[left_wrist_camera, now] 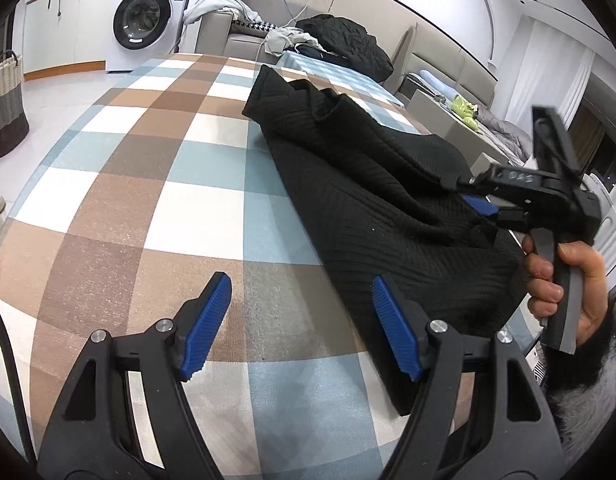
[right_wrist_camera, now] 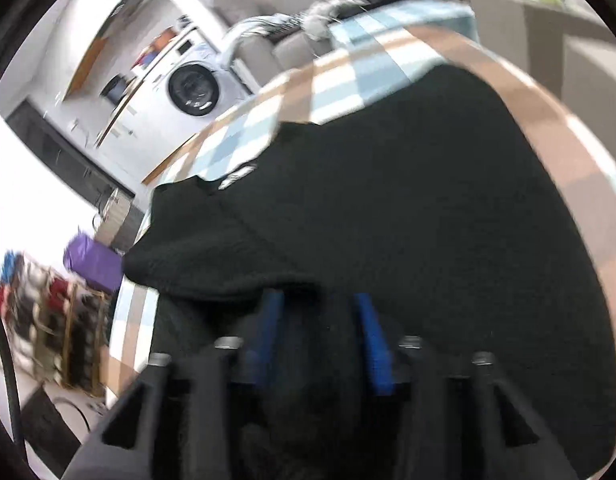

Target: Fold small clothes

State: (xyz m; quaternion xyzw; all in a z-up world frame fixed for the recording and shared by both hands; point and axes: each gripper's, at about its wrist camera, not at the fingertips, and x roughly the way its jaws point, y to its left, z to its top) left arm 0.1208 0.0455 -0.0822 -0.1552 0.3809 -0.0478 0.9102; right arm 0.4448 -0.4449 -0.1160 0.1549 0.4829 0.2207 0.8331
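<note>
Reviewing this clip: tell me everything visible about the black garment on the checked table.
The black garment is a ribbed knit piece, matte and thick-looking, lying bunched and partly folded on the checked tablecloth, running from the far middle of the table toward the near right edge. A fold ridge crosses its upper part. The right gripper is down on its right side with cloth between the blue pads; whether it pinches is unclear. The left gripper hangs open beside its near edge, one finger over the cloth.
</note>
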